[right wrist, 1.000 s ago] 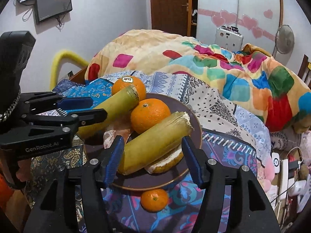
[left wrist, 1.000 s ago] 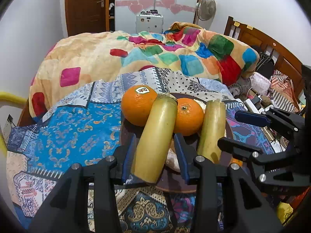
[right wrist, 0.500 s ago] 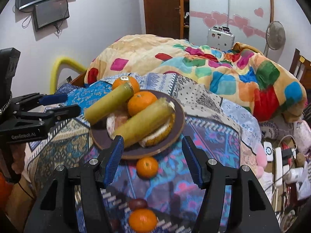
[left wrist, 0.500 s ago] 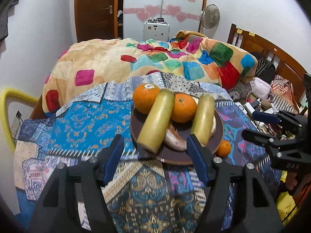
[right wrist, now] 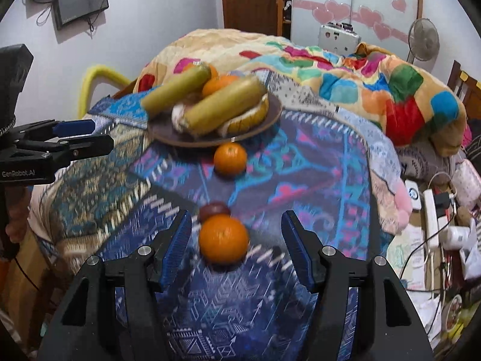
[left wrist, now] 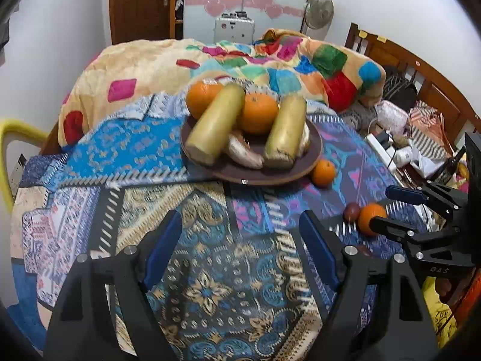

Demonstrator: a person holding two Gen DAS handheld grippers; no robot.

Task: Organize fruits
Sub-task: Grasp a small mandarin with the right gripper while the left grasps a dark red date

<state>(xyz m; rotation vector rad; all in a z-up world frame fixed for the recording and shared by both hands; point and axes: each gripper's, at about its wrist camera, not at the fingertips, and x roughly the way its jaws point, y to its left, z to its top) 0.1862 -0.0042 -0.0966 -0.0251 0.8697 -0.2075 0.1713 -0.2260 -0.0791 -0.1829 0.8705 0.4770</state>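
Both the left tongs and the right tongs gape, released; an orange sits low-centre before the right pair, the brown plate upper left.

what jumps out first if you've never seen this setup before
The brown plate on the patterned bedspread, heaped with two long yellow-green fruits and oranges, grabs the eye first. Nearer, a loose orange lies between the open fingers of the right gripper, a small dark fruit just behind it. The left gripper hangs open and empty.
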